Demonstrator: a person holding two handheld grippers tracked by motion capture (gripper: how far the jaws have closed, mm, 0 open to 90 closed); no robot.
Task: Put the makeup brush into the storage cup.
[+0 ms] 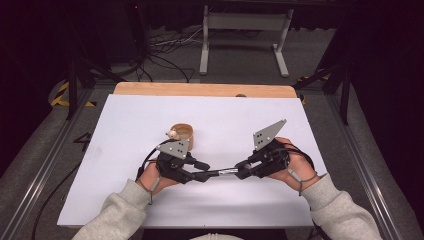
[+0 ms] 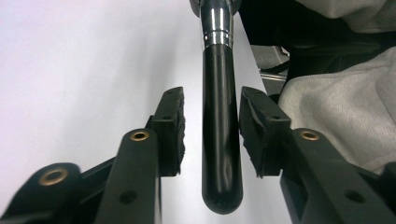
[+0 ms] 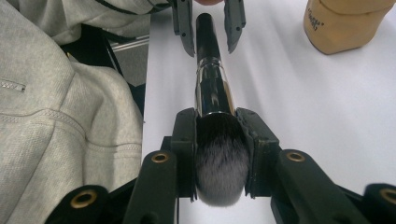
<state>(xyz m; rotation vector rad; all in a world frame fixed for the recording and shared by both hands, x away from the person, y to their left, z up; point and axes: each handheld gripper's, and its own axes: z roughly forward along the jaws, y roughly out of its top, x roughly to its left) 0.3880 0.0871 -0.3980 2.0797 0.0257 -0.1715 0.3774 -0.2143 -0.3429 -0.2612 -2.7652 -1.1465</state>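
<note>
Right gripper (image 3: 219, 156) clamped on the bristle head of the makeup brush (image 3: 211, 84), keeping it level above the white table sheet (image 1: 125, 130), handle pointing at the left gripper (image 2: 211, 135). Left jaws slightly parted around the black handle, pads clear of it, so apparently a handover to the right side. Beyond the brush, nearer the left gripper, a tan jar (image 1: 181, 134) on the sheet
</note>
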